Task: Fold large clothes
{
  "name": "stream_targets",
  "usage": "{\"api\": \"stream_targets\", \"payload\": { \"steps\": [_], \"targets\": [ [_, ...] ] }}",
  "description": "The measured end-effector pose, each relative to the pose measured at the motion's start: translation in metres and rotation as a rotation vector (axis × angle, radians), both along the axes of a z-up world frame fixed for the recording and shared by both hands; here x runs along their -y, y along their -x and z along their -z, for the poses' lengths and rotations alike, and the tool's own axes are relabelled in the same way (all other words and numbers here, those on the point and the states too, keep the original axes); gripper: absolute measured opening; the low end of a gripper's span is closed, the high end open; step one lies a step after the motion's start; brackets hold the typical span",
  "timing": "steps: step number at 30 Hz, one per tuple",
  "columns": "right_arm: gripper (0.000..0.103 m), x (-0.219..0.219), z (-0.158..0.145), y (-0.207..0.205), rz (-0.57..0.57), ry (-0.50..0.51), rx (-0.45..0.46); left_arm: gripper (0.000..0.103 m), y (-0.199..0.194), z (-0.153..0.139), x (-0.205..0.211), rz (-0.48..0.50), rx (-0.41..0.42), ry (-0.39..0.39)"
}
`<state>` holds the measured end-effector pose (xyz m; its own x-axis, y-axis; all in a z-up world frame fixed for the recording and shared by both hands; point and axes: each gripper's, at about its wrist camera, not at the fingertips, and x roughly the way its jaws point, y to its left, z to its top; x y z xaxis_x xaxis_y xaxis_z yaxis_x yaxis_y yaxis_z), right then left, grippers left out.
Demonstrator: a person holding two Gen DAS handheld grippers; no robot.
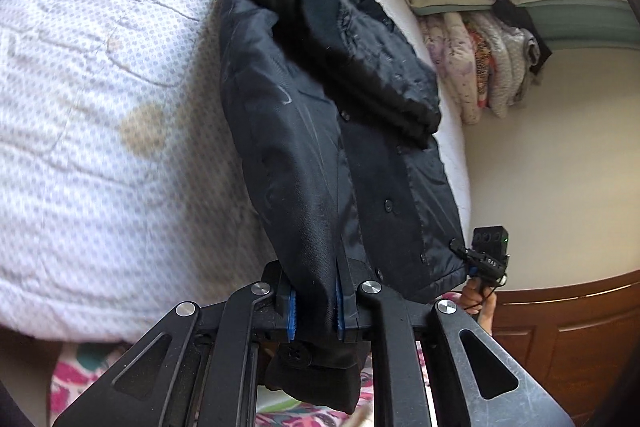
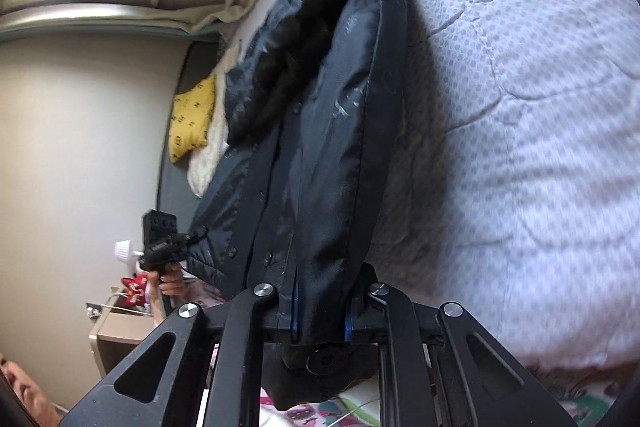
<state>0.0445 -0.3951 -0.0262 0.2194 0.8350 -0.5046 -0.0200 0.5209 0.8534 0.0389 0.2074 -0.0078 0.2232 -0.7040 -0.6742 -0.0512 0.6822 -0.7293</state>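
bed [image 1: 100,107]: it is covered with a white dotted quilt, and the clothes lie on it. If the hem is dragged low across it, the quilt can wrinkle and come along with the fabric.
black jacket [image 1: 320,131]: it lies along the bed, buttons up, with one sleeve [image 1: 360,67] folded across the chest. The bottom hem is lifted at both corners, near the edge of the bed.
risk, whole jacket: the fabric looks smooth and slippery. If the hem is carried forward too quickly, I think the body slides on the quilt and does not bend into a fold.
risk, sleeve: the folded sleeve is only resting there. A pull that is not equal on both sides can roll it off the chest.
left gripper [image 1: 316,311]: it is closed tight on one hem corner; the blue pads press the cloth from both sides.
right gripper [image 2: 320,315]: it is also clamped on a hem corner, with cloth bunched behind the pads.
risk, grip: the padded hem is thick and hangs below the pads. If the weight pulls, a corner may slip out and the fold becomes crooked.
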Motion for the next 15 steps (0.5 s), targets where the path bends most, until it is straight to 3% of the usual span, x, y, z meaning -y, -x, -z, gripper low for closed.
{"api": "stream_targets", "payload": {
  "steps": [6,15],
  "targets": [
    [0.01,0.011,-0.016,0.008,0.037,-0.086,0.044,0.017,-0.001,-0.012,-0.004,-0.029,0.029,0.08],
    [0.01,0.013,-0.059,-0.032,0.086,-0.186,0.19,0.017,-0.069,-0.066,-0.006,-0.128,0.148,0.193]
  ]
}}
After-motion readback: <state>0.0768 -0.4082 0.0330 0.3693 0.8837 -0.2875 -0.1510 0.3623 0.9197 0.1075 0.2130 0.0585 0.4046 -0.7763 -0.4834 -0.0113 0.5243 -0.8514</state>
